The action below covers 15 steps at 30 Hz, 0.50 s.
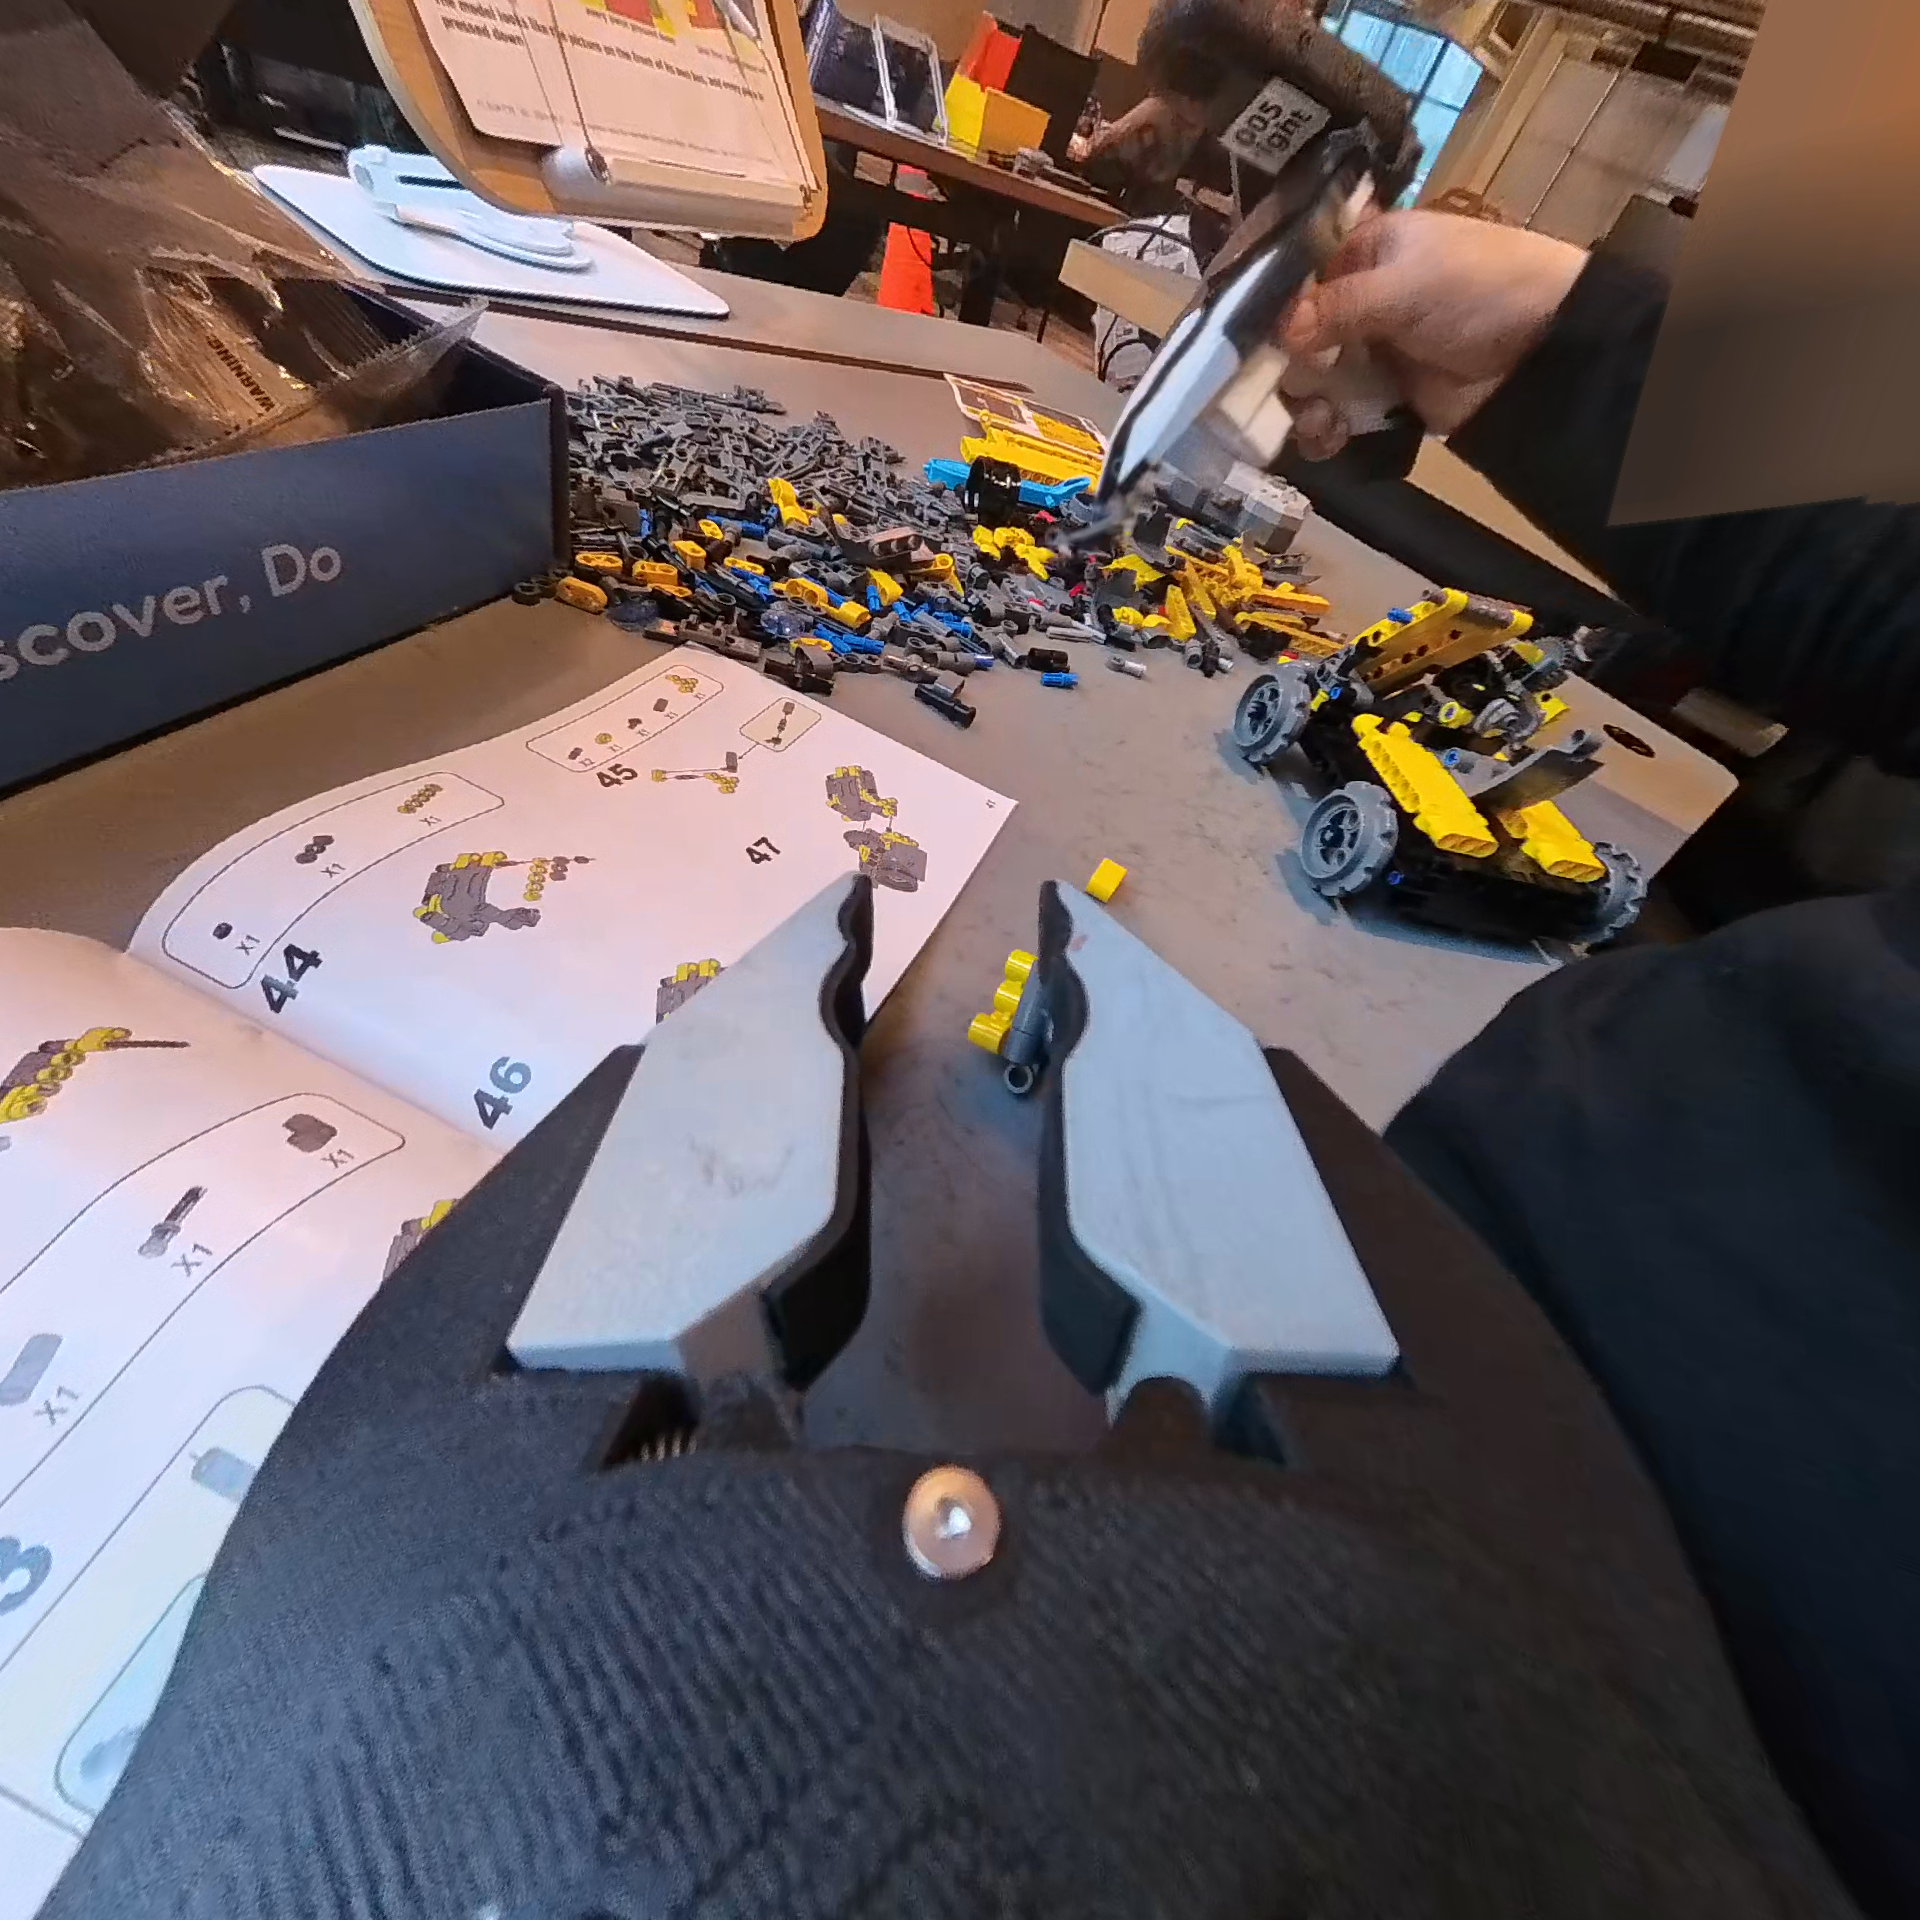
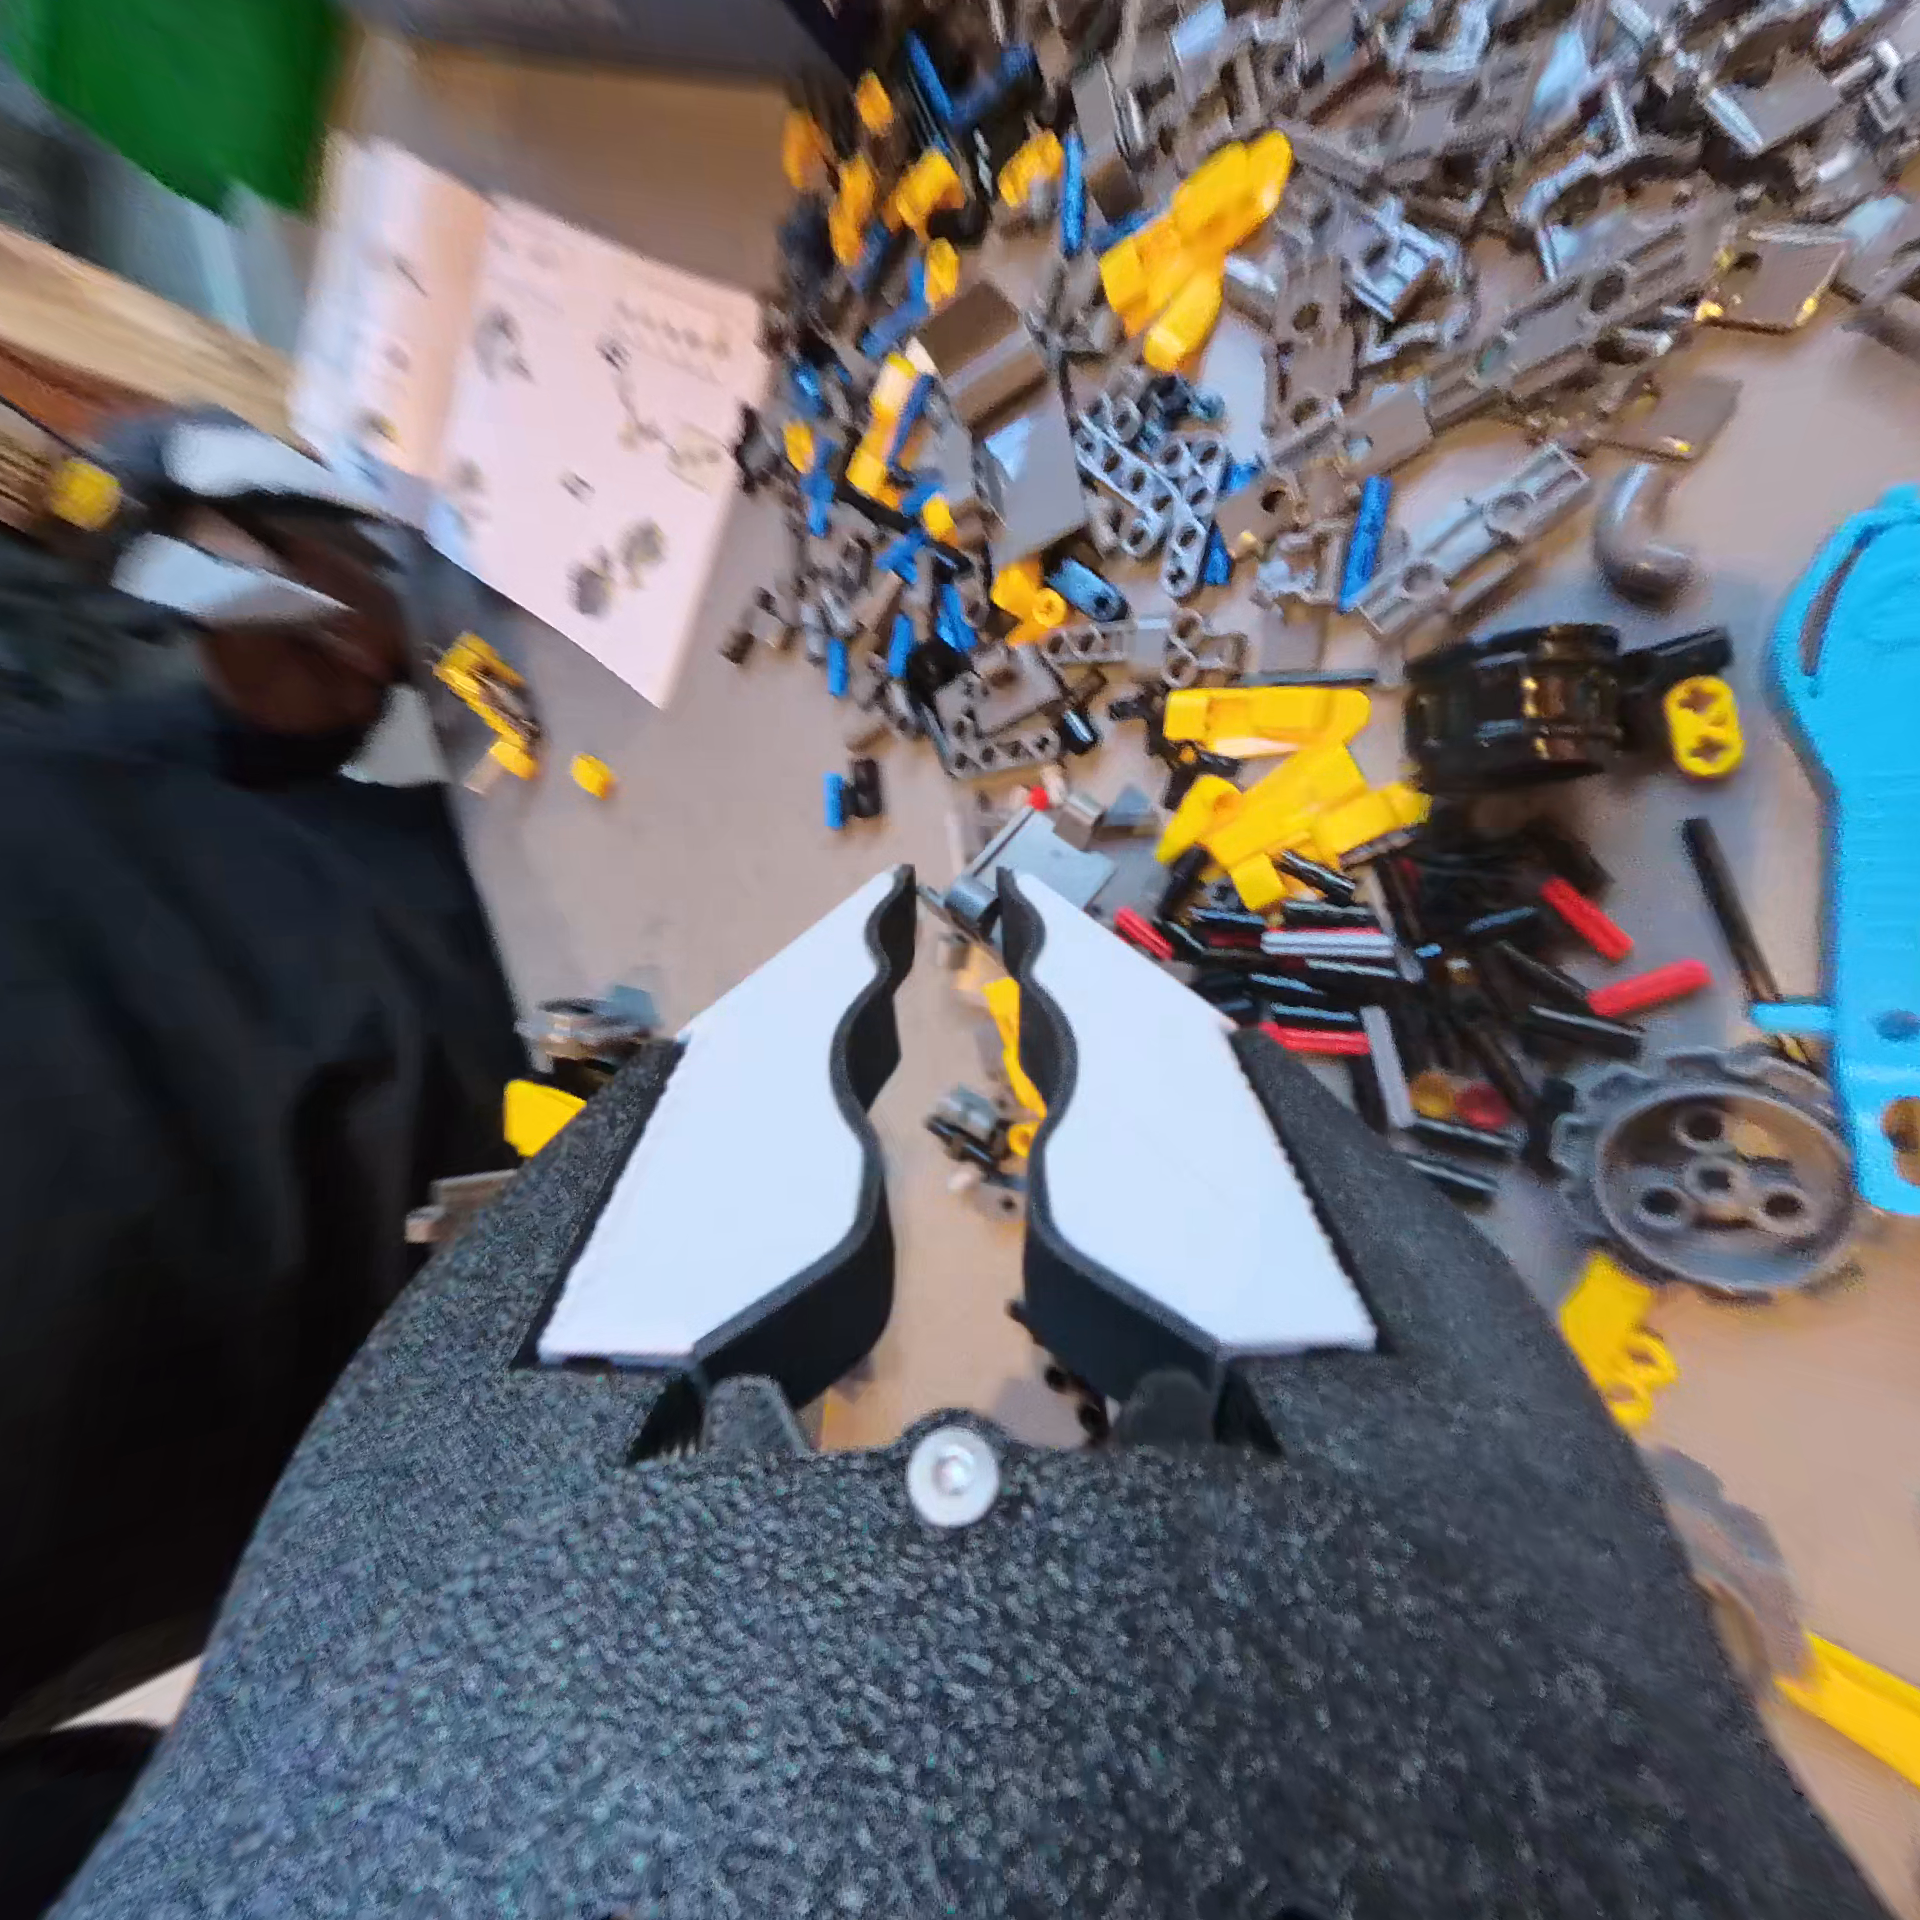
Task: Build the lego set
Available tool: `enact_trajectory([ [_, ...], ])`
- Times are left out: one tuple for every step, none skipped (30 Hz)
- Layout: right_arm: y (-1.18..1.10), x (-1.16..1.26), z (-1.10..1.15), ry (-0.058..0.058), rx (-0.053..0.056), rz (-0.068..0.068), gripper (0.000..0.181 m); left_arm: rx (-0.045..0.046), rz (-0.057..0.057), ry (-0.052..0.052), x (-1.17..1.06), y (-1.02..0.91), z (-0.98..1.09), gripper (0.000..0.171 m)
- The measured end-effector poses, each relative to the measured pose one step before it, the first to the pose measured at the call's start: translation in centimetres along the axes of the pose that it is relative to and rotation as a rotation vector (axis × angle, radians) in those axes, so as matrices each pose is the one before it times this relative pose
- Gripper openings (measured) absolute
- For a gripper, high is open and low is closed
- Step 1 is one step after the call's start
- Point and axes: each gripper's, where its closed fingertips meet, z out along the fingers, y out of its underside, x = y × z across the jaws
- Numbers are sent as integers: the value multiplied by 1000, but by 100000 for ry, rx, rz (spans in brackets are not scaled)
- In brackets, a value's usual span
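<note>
My left gripper [image 1: 953, 886] is open and empty, low over the grey table [image 1: 1143, 748]. A small yellow and grey assembly [image 1: 1008, 1013] lies on the table against the inner side of its right finger. A small yellow piece [image 1: 1107, 876] lies just beyond. My right gripper [image 2: 953, 881] is over the pile of loose parts [image 2: 1299, 436], jaws close together on a small grey piece [image 2: 971, 899] at the tips. It also shows in the left wrist view [image 1: 1091, 520], held by a hand, tips down in the pile [image 1: 831, 561].
An open instruction booklet [image 1: 468, 935] lies at the left, a dark blue box [image 1: 260, 582] behind it. A part-built yellow and black vehicle [image 1: 1444, 769] stands at the right. A blue plastic tool [image 2: 1849, 790], a black tyre [image 2: 1517, 707] and a grey wheel [image 2: 1725, 1184] lie among the parts. The grippers' ends are close to 30 cm from one another. The grey wheel [image 2: 1725, 1184] lies around 12 cm away from my right fingertips.
</note>
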Motion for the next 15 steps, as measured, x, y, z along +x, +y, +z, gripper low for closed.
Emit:
enact_trajectory([
  [-565, -719, -328, -5929, 4327, 1658, 15, 306, 402, -220, 23, -26, -28, 30],
  [-571, -913, -329, -6385, 4302, 962, 15, 189, 542, -304, 9, -23, -20, 30],
  [-499, -968, -243, -6073, 3726, 598, 15, 0, 650, -361, 19, 12, 3, 31],
  [-400, -974, -143, -5602, 3002, 52, 15, -273, 618, -348, 5, 32, 28, 31],
  [-275, -1034, -37, -5549, 2252, -237, 15, -342, 522, -282, 14, 37, 34, 31],
  [-149, -1026, 75, -5471, 1434, 30, 15, -290, 484, -208, 18, 26, 39, 31],
  [-70, -878, 186, -4861, 920, 571, 15, -332, 491, -27, 31, 30, 28, 31],
  [-18, -733, 262, -4303, 597, 1118, 15, -151, 404, -44, 37, 5, -1, 32],
  [28, -637, 340, -4052, 161, 1402, 15, 320, 412, -118, 25, -58, -20, 33],
  [44, -586, 411, -3692, -111, 1229, 15, 538, 430, 39, 76, -137, -34, 34],
  [20, -496, 498, -2998, -256, 888, 15, 474, 411, 450, 175, -208, -64, 36],
  [88, -346, 596, -1746, -910, 515, 15, 527, 578, 1023, 311, -352, -83, 38],
  [167, -250, 710, -498, -1754, -289, 15, 764, 758, 1240, 375, -505, -55, 39],
  [186, -330, 826, -120, -2280, -1318, 15, 666, 983, 1672, 443, -576, 6, 41],
  [161, -498, 924, -307, -2473, -2085, 15, -313, 1067, 2510, 564, -524, 92, 44],
])
